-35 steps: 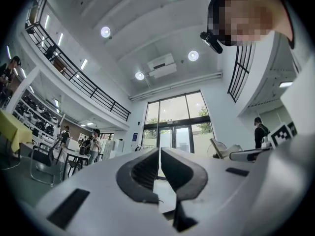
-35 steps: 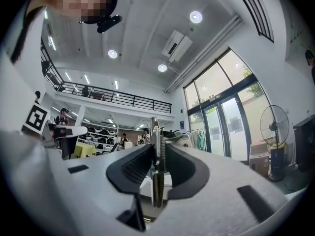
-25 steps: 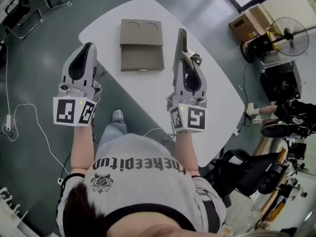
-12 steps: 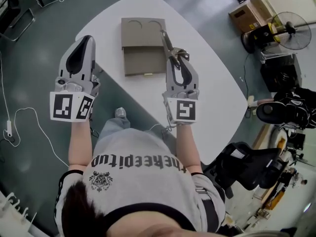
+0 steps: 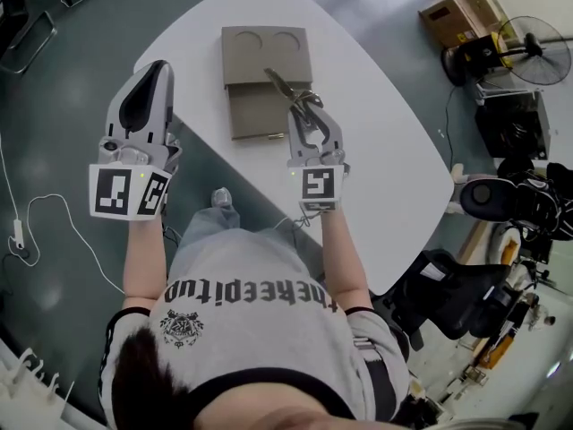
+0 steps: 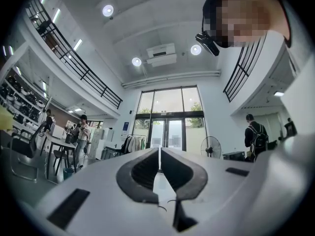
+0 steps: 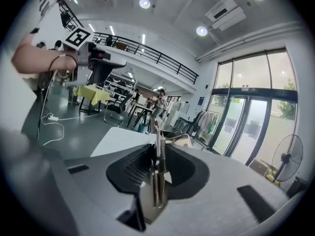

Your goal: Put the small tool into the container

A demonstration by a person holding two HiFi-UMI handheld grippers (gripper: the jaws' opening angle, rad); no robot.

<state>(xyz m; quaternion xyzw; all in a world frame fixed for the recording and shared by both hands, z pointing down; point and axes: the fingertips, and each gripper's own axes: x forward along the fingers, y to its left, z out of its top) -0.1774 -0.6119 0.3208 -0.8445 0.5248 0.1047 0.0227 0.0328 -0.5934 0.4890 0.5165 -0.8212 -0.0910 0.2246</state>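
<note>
A shallow grey-brown container (image 5: 266,70) with two round hollows at its far end lies on the white table (image 5: 385,141). My right gripper (image 5: 309,115) is shut on a small metal plier-like tool (image 5: 285,88). The tool's tip sticks out forward and left over the container's near compartment. In the right gripper view the tool (image 7: 158,151) stands on edge between the pads, with the container (image 7: 181,140) just beyond it. My left gripper (image 5: 157,68) hangs off the table's left edge, shut and empty. In the left gripper view its jaws meet (image 6: 159,156) and point out into the hall.
The table's near-left edge runs diagonally between my two hands. A fan (image 5: 528,47), a cardboard box (image 5: 452,16) and a black chair (image 5: 457,303) stand on the floor to the right. A white cable (image 5: 36,213) trails on the floor at the left.
My right gripper has sunk and swung left with the tool, from the table's right side to over the container's near part. The left gripper has shifted a little.
</note>
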